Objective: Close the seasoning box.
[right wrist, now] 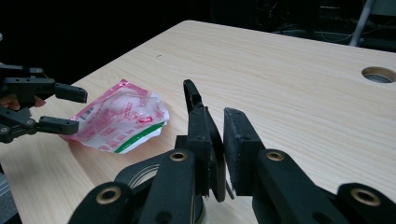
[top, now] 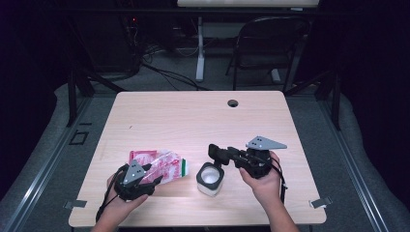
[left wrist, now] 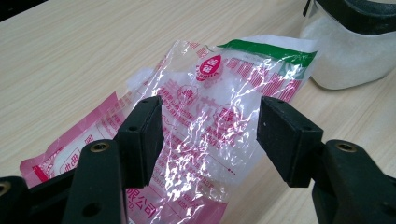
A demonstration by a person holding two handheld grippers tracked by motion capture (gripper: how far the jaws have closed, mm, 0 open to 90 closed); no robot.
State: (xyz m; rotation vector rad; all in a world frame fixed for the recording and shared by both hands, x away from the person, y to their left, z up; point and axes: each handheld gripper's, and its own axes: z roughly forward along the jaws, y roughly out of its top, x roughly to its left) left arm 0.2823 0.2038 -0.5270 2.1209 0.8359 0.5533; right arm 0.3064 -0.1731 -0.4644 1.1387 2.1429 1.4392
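My right gripper (right wrist: 215,154) has its jaws clamped on the black flip lid (right wrist: 194,105) of the white-filled clear jar (top: 211,179), holding it open. At its nine o'clock on the counter (top: 193,116), my left gripper's (left wrist: 210,140) jaws stand apart over the crinkled pink-and-clear plastic pouch (left wrist: 205,121), ready to lift it for pouring.

both grippers, left gripper (top: 145,178) and right gripper (top: 218,153), are matte black with brass screws, grey triangle plates, black cables trailing
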